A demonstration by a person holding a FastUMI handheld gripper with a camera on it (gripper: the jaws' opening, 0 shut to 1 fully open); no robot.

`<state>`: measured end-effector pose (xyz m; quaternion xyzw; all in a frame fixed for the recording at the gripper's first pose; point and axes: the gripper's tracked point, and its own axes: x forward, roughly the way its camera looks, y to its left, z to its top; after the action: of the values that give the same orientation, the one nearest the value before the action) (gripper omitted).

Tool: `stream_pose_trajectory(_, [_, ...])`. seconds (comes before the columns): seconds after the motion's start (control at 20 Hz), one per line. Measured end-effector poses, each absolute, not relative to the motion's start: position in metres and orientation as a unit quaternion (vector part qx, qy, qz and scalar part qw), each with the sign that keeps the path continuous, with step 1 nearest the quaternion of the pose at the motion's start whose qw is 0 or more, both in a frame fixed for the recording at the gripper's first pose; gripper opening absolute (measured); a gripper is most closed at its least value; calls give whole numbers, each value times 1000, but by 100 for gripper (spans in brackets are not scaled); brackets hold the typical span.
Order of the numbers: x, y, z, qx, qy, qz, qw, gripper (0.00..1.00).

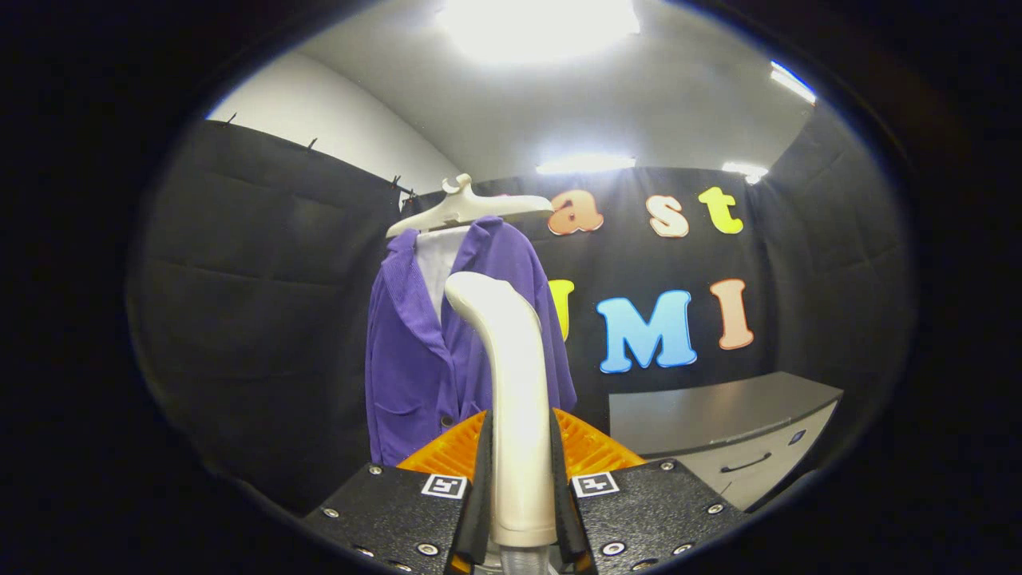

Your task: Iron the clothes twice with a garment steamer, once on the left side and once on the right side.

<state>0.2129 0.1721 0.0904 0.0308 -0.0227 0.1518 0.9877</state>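
Gripper [520,511] clamped on upright steamer [511,399] — jacket [447,335] hangs just beyond, toward 11 o'clock, on hanger [467,208].

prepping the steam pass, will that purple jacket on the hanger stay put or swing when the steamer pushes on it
Likely to swing: the purple jacket hangs free from one hanger. Its soft folds suggest floppy cloth that gives under the steamer, which the gripper clamps between both fingers.
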Motion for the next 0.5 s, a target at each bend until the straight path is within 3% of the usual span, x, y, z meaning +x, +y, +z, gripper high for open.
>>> stream_pose_trajectory(0.5, [254, 262, 179, 30, -102, 208, 972, 33])
